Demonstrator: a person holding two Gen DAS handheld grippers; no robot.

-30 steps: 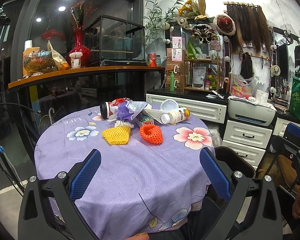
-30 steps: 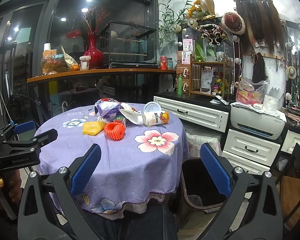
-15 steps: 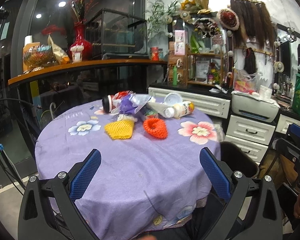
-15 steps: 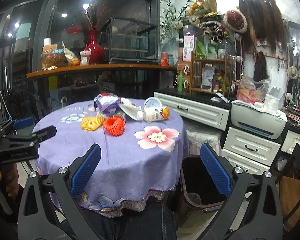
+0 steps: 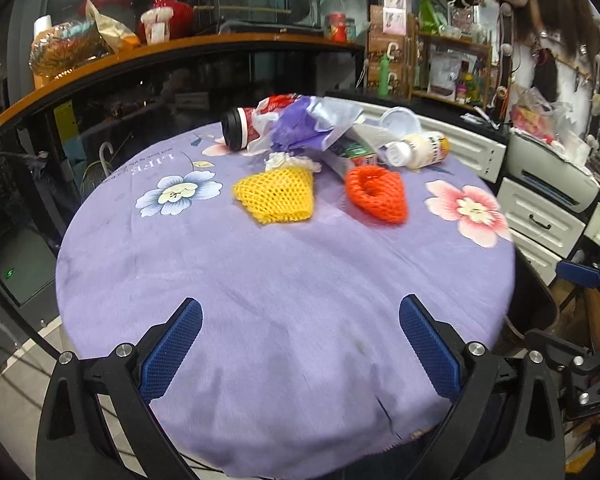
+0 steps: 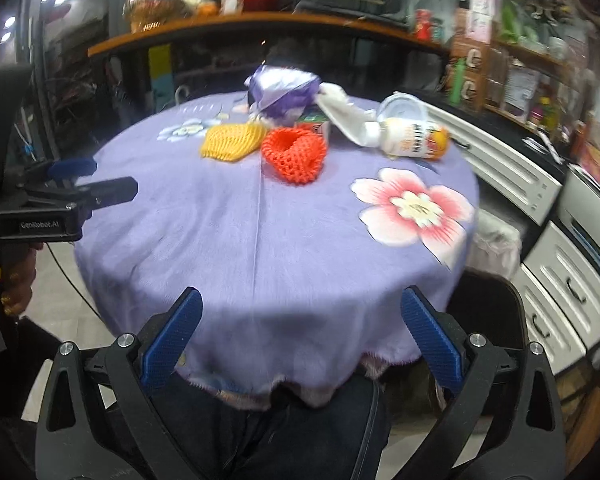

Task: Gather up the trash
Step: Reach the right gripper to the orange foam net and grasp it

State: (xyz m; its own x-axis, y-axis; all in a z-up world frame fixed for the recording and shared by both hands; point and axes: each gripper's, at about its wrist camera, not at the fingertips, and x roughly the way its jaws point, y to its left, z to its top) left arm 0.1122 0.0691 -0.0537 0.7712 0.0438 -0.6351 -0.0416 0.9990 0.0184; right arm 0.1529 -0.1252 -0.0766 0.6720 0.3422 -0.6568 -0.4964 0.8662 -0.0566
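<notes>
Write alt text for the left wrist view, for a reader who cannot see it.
The open left gripper hovers over the near edge of a round table with a purple floral tablecloth. At the far side lie a yellow foam net, an orange foam net, a white bottle, a tipped cup and crumpled purple wrappers.

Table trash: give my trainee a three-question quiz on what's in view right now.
1. True or false: the left tool is shut on the yellow foam net.
2. Which item lies nearest the pink flower print?
A. orange foam net
B. purple wrapper
C. yellow foam net
3. Fill in: the white bottle lies on its ____.

Key: 1 false, both tools, the right tool too, are open and empty; 2 A; 3 side.
</notes>
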